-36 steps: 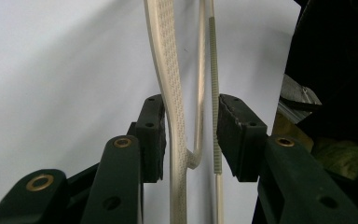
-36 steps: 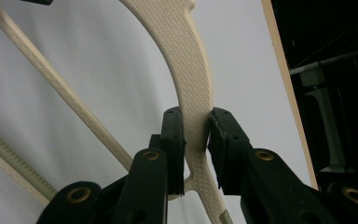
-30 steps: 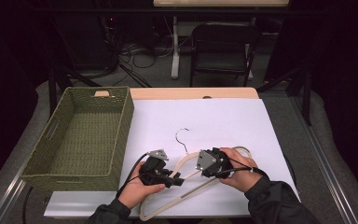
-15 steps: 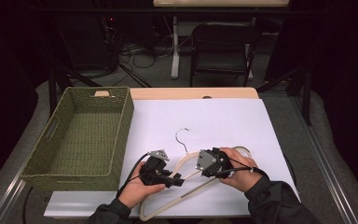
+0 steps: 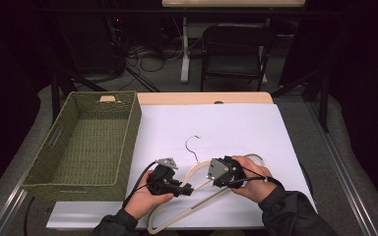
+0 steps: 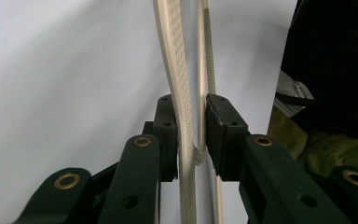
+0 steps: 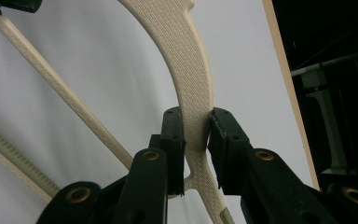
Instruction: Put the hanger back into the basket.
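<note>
One cream textured hanger (image 5: 202, 199) flat on white, right hand-held gripper (image 7: 196, 133) clamped on it, left hand-held gripper (image 6: 193, 128) just closing around it.

Left gripper (image 5: 186, 189) jaws just closing; right gripper (image 5: 215, 173) clamped.

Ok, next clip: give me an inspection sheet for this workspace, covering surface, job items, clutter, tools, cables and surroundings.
Surface: white sheet over a wooden table.
Job's things: cream hanger with a dark wire hook, lying flat near the front edge.
Clutter: green woven basket at the left, nothing seen inside.
Tools: right tool shut on the hanger's broad curved arm; left tool has just been closing around another part of the hanger, a small gap showing at one pad.
Cables: a black cable trails from each tool; more lie on the floor behind the table.
Surroundings: dark room, black folding chair beyond the table.
</note>
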A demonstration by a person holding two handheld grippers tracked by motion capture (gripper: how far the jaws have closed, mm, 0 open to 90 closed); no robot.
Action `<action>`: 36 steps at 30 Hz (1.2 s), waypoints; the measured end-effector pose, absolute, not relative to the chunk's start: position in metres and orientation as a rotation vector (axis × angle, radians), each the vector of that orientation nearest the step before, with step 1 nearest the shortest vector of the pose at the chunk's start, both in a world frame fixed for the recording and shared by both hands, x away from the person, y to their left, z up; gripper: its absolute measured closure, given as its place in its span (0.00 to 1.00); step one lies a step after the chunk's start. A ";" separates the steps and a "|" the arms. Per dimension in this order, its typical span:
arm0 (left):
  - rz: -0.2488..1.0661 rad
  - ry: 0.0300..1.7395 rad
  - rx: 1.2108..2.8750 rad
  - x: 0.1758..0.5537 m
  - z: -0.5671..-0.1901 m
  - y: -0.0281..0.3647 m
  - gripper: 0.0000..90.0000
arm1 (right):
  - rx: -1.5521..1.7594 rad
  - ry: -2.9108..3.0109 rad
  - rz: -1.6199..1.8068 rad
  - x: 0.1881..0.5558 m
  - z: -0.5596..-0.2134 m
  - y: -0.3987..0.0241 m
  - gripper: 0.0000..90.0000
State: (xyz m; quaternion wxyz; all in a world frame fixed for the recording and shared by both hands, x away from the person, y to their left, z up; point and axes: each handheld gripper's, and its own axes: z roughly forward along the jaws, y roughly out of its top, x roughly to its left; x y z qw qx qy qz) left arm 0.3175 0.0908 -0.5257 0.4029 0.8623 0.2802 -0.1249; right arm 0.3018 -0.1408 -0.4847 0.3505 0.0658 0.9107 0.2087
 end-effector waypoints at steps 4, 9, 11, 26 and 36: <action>-0.320 0.709 2.177 0.317 -0.526 0.090 0.84 | 0.174 2.360 0.541 0.302 -0.485 -0.141 0.85; -0.333 0.714 2.174 0.317 -0.526 0.090 0.86 | 0.169 2.357 0.536 0.302 -0.485 -0.141 0.85; -0.337 0.715 2.173 0.317 -0.526 0.090 0.86 | 0.168 2.358 0.540 0.302 -0.485 -0.141 0.85; -0.372 0.735 2.168 0.316 -0.525 0.089 0.91 | 0.164 2.352 0.536 0.300 -0.485 -0.141 0.85; -0.426 0.784 2.147 0.316 -0.524 0.089 0.96 | 0.157 2.350 0.551 0.300 -0.484 -0.141 0.85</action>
